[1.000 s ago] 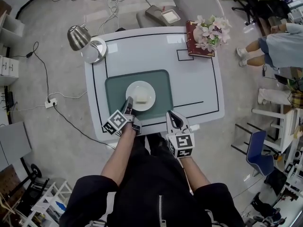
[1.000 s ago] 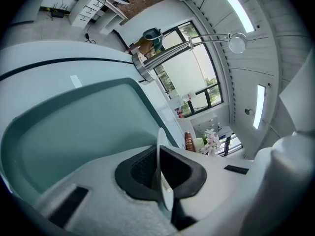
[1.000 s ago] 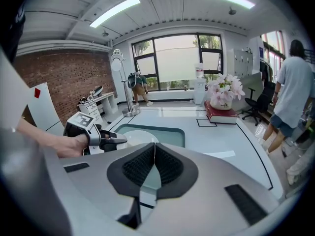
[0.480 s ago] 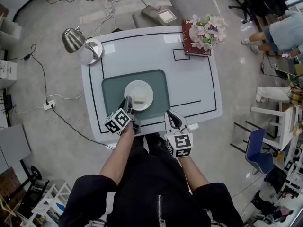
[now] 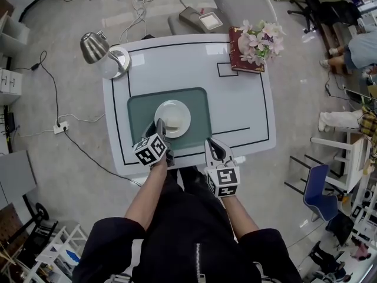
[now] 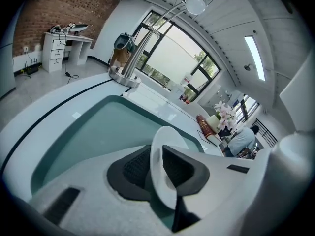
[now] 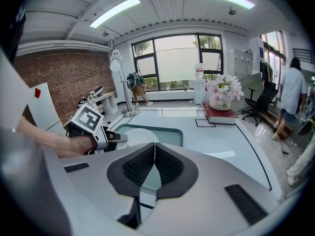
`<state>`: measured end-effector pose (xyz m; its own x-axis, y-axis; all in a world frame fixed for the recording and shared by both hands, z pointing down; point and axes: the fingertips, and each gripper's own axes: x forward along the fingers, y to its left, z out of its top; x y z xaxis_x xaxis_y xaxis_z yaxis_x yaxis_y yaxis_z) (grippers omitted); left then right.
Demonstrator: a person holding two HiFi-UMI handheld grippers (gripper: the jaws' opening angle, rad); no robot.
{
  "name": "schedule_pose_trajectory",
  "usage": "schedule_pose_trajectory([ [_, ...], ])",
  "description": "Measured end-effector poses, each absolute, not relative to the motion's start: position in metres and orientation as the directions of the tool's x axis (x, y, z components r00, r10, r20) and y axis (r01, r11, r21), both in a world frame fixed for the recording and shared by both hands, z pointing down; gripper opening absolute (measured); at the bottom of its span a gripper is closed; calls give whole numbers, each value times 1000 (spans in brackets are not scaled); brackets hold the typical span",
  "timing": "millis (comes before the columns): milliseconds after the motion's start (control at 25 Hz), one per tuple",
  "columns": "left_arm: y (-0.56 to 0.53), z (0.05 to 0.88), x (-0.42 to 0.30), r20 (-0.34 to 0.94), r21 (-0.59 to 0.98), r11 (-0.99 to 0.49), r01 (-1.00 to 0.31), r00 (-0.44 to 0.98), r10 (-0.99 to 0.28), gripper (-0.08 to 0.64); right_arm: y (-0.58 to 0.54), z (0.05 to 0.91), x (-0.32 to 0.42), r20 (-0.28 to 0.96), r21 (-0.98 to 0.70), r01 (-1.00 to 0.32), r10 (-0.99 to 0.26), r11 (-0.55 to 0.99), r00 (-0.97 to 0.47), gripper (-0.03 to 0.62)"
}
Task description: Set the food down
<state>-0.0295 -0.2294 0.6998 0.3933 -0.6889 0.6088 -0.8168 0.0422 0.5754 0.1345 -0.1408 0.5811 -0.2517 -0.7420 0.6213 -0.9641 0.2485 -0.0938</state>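
Note:
A white plate (image 5: 172,115) with a pale block of food (image 5: 174,123) lies on the green placemat (image 5: 197,102). My left gripper (image 5: 160,125) reaches onto the plate's near left rim. In the left gripper view the plate rim (image 6: 162,151) stands edge-on between the dark pads (image 6: 135,168), and the jaws of my left gripper (image 6: 156,168) are opening around it. My right gripper (image 5: 213,144) hovers over the table's front edge, to the right of the plate. The right gripper (image 7: 154,163) is shut with nothing in it. From there I see the left gripper (image 7: 120,138) at the plate (image 7: 142,134).
The white table (image 5: 235,99) carries a silver desk lamp (image 5: 97,45) at its far left corner. A red book with a pot of flowers (image 5: 250,43) sits at its far right corner. A grey chair (image 5: 235,2) stands behind the table. A person stands off to the right.
The plate stays on the placemat and my left gripper stays at its near rim. The head view has shifted slightly. The right gripper has not moved.

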Motion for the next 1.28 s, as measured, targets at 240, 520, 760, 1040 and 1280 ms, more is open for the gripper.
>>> schedule_pose_trajectory([
  [240, -230, 703, -36, 612, 558, 44, -828, 376, -695, 134, -144, 583, 133, 621, -103, -959, -737, 262, -268, 9],
  [520, -231, 699, -45, 605, 549, 47, -834, 358, -711, 137, -148, 582, 125, 614, -108, -953, -734, 284, -289, 9],
  [760, -231, 673, -62, 563, 508, 6, -861, 326, -759, 137, -150, 578, 118, 601, -111, -944, -735, 312, -313, 9],
  [1040, -224, 625, -77, 480, 448, -108, -888, 340, -809, 135, -153, 567, 102, 571, -118, -928, -740, 353, -355, 9],
  [1280, -209, 588, -84, 430, 365, -191, -911, 347, -833, 81, -152, 554, 92, 546, -124, -914, -743, 386, -388, 10],
])
